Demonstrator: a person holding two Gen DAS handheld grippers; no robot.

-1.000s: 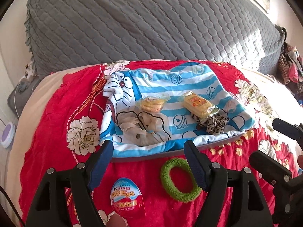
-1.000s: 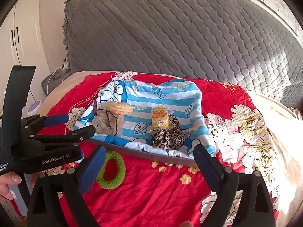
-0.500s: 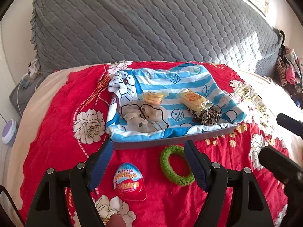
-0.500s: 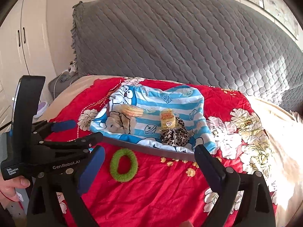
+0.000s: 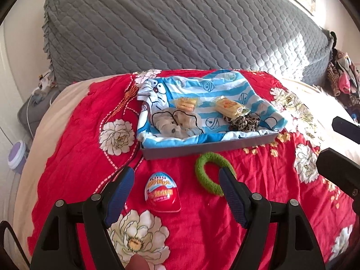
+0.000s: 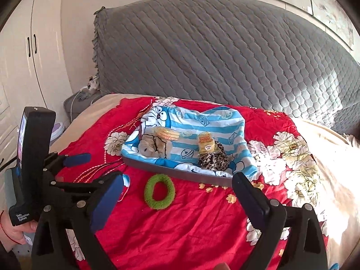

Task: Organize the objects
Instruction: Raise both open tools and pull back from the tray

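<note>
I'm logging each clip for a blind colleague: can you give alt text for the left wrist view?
The left gripper, jaws open and empty, hovers over a red floral bedspread with a chocolate egg and a green hair ring just ahead. Beyond them a tray lined with blue striped cloth holds two snack packs and two scrunchies, before a grey quilted headboard.

Green scrunchie [image 5: 210, 173] & red-blue choc egg [image 5: 162, 192] flat on bedspread, nr tray [image 5: 202, 147].

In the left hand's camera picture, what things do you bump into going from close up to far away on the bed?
Red and blue egg-shaped candy pack → fuzzy green ring hair tie → grey tray lined with blue striped cartoon cloth → quilted grey headboard cover.
</note>
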